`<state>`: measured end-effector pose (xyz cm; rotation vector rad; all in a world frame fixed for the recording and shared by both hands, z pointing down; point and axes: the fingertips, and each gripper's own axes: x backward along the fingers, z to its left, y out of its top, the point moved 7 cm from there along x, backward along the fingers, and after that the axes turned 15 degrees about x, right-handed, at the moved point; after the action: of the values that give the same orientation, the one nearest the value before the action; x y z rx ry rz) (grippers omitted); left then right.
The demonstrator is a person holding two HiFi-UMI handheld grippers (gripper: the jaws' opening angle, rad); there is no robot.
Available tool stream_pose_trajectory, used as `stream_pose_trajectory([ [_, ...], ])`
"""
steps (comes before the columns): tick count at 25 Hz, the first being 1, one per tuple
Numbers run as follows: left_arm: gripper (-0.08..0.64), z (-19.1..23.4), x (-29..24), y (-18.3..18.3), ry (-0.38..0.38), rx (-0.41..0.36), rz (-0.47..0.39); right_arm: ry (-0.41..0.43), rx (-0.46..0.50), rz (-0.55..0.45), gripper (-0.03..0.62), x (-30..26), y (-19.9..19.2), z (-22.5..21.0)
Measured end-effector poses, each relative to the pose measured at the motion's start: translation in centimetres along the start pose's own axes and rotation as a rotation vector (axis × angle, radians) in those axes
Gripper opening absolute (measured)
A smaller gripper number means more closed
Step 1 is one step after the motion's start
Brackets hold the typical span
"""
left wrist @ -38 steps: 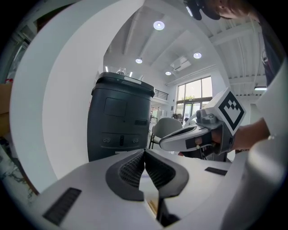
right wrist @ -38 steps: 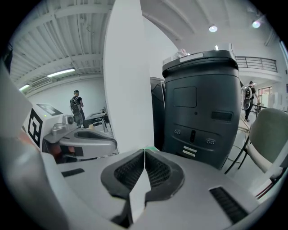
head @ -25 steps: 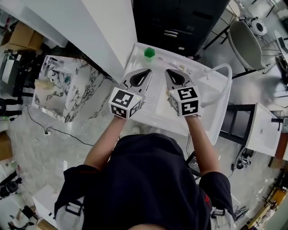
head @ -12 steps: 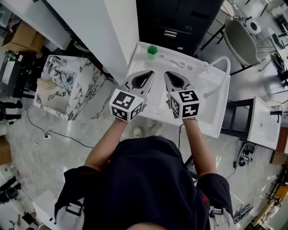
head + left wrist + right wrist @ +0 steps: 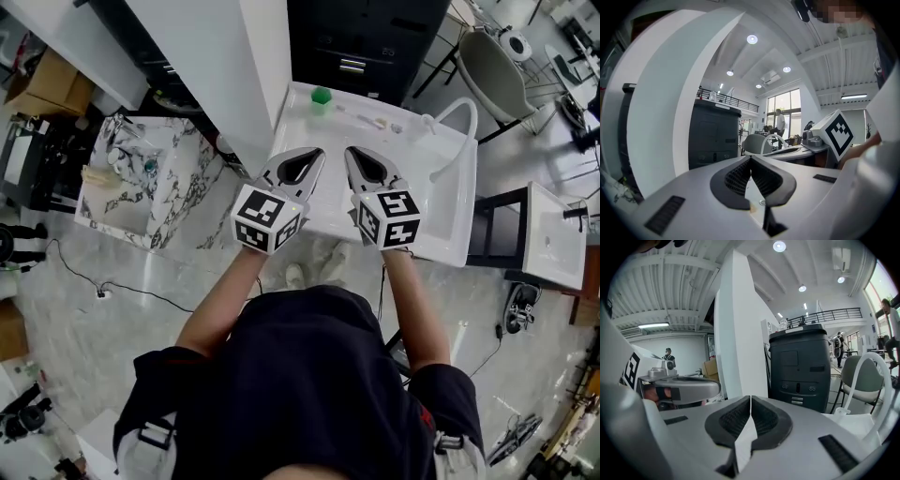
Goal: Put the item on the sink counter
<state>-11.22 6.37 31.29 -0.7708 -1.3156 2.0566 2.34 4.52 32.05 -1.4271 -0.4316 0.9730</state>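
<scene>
Now your left gripper [image 5: 307,159] and right gripper [image 5: 358,159], both clenched on nothing, hang farther back from the sink counter [image 5: 448,246]; a green cup [image 5: 322,95] stands on it.

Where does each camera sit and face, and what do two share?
Head view: on the head, steeply down at sink counter; forearms, left gripper, right gripper show.
Left gripper view: along its shut jaws toward black cabinet; right gripper at right.
Right gripper view: along its shut jaws toward that cabinet; left gripper at left.
Shared: both gripper views see the cabinet.
</scene>
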Motion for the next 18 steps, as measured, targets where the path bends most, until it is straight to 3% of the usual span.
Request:
stream_pose_trajectory([
  [6, 0.014, -0.1, 1.8, -0.2, -0.040, 0.029, -0.011, -0.055, -0.008, -0.016, 0.037, 1.4, 0.3, 1.6],
  [18, 0.014, -1.7, 1.9, 0.1, -0.085, 0.000, -0.024, -0.099, 0.004, -0.041, 0.035, 3.8, 0.9, 1.9],
])
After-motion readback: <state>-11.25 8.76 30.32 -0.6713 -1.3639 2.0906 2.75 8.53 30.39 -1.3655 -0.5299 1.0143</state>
